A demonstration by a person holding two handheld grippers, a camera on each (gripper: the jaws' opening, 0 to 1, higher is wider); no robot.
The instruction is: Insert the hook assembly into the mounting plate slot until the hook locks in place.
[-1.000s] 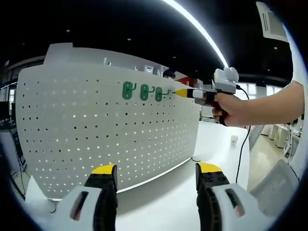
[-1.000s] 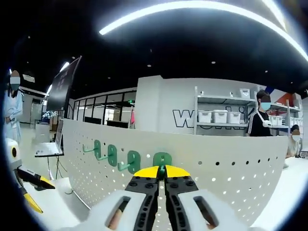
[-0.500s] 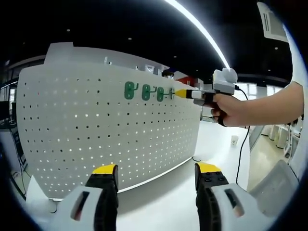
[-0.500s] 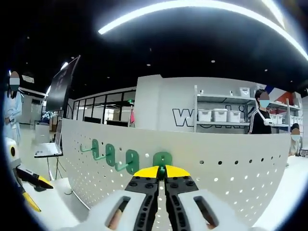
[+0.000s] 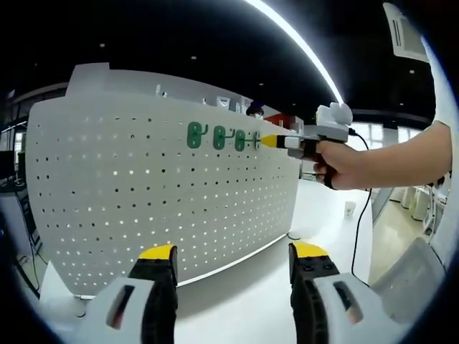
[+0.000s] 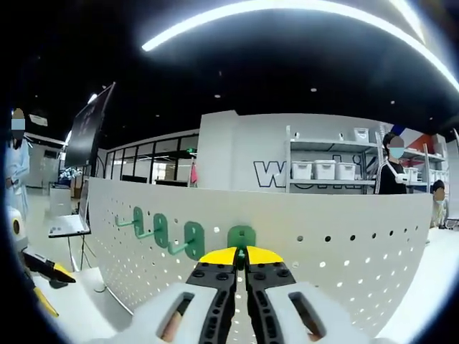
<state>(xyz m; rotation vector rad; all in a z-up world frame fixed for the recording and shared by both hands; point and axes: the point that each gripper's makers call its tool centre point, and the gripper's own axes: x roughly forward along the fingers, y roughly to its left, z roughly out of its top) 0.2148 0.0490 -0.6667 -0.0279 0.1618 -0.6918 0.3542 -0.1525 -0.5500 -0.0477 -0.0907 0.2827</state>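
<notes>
Over the last second little has moved, and that is the telling part. In the right gripper view the right hand-held gripper (image 6: 239,256) has stayed pinched shut on the stem of a green hook (image 6: 242,236), with the hook's oval back plate sitting against the white pegboard (image 6: 344,244) near its top edge. Only the camera has drifted a touch, so the three green hooks already hanging (image 6: 161,231) have slid slightly to the left in the picture. The held hook itself has kept its place between the yellow tips.

In the left gripper view the same right hand-held gripper (image 5: 271,140) has crept a little closer along the board — its yellow tip now meets the end of the green row (image 5: 222,137) near the board's top right. A person's hand (image 5: 337,166) grips it. The left hand-held gripper (image 5: 231,252) hangs wide open and empty, low over the white desk (image 5: 258,294) in front of the board, well apart from the hooks.

My reading is that the fourth hook is seated in or right at its holes and the push is nearly finished. Whether it has truly locked cannot be told from here — the pegs behind the plate are hidden.
</notes>
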